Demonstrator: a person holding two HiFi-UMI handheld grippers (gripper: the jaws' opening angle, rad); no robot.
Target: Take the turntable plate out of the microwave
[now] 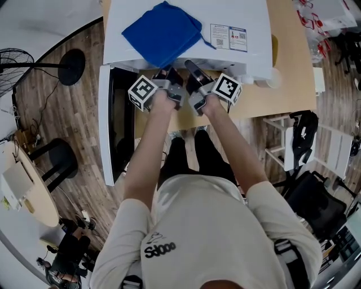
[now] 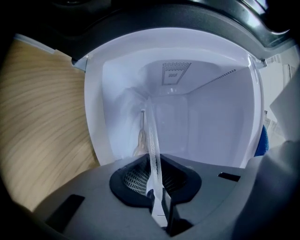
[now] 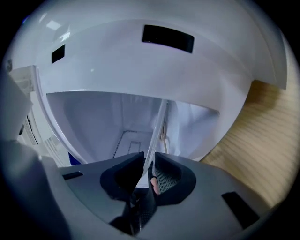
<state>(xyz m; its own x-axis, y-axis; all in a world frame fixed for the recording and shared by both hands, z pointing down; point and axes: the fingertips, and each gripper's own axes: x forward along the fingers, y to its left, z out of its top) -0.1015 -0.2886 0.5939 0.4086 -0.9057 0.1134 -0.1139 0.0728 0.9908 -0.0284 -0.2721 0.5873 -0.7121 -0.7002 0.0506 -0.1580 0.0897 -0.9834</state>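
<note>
The glass turntable plate [image 2: 151, 140] shows edge-on as a thin clear strip that runs from the white microwave cavity [image 2: 211, 122] down between my left gripper's [image 2: 157, 187] jaws, which are shut on its rim. In the right gripper view the same plate [image 3: 158, 126] again passes between the jaws of my right gripper [image 3: 148, 171], also closed on it. From the head view both grippers, left [image 1: 169, 76] and right [image 1: 193, 70], reach side by side into the mouth of the microwave [image 1: 242, 17]. The plate itself is hidden there.
The microwave door [image 1: 107, 130] hangs open at the left. A blue cloth [image 1: 163, 31] lies on the microwave's top. The oven stands on a wooden table [image 1: 290, 62]. A fan [image 1: 11, 68] and a black stool [image 1: 56, 161] stand on the floor at the left, chairs [image 1: 316, 197] at the right.
</note>
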